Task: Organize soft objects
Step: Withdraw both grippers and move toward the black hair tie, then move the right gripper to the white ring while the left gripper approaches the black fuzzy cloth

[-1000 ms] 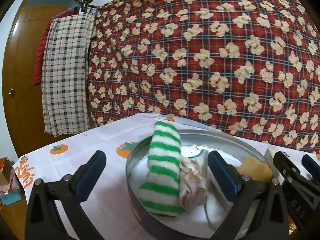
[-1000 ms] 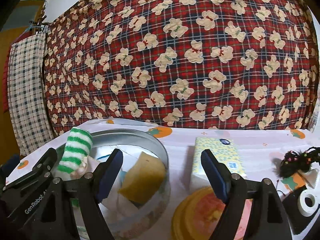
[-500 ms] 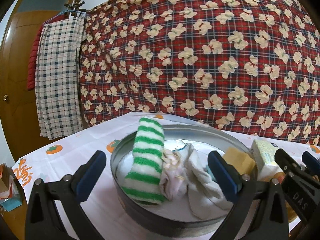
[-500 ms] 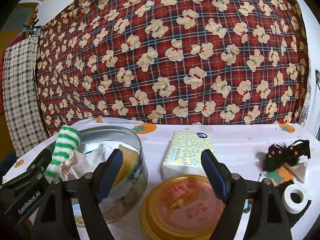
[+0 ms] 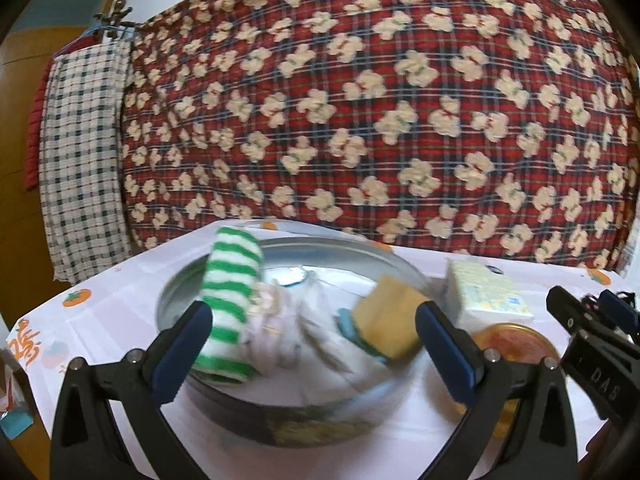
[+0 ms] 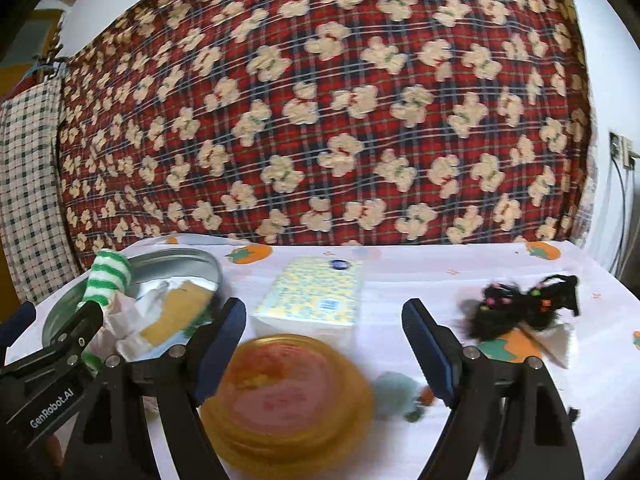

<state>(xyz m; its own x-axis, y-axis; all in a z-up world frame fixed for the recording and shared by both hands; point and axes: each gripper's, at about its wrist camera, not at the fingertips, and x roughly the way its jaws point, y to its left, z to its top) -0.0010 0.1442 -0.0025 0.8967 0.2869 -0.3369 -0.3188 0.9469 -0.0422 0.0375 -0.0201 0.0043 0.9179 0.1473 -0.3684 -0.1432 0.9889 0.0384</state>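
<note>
Both grippers spread wide w/ nothing between the blue pads. Left gripper (image 5: pixel 312 344) hangs over the near rim of the round metal tin (image 5: pixel 404 258), which sits on a white tablecloth w/ orange fruit prints (image 5: pixel 120 284). Inside the tin: green-and-white striped rolled cloth (image 5: pixel 230 300) leaning up against the left wall, top poking above the rim; pale crumpled cloths (image 5: pixel 288 332) in the middle; yellow sponge (image 5: pixel 390 324) tilted at the right side, a bit of teal under it. Just right of the tin a yellow-patterned tissue pack (image 5: pixel 486 294). Right gripper (image 6: pixel 322 344) hovers above the yellow tin lid (image 6: pixel 288 396), which lies flat in front of the tissue pack (image 6: pixel 312 296) & beside the tin (image 6: pixel 180 258). Further right a black fuzzy hair accessory w/ coloured beads (image 6: pixel 524 310) rests on the cloth, well apart from the tin. Red plaid blanket w/ bear print (image 6: pixel 320 100) behind the table, checked towel (image 5: pixel 80 160) hanging at left
</note>
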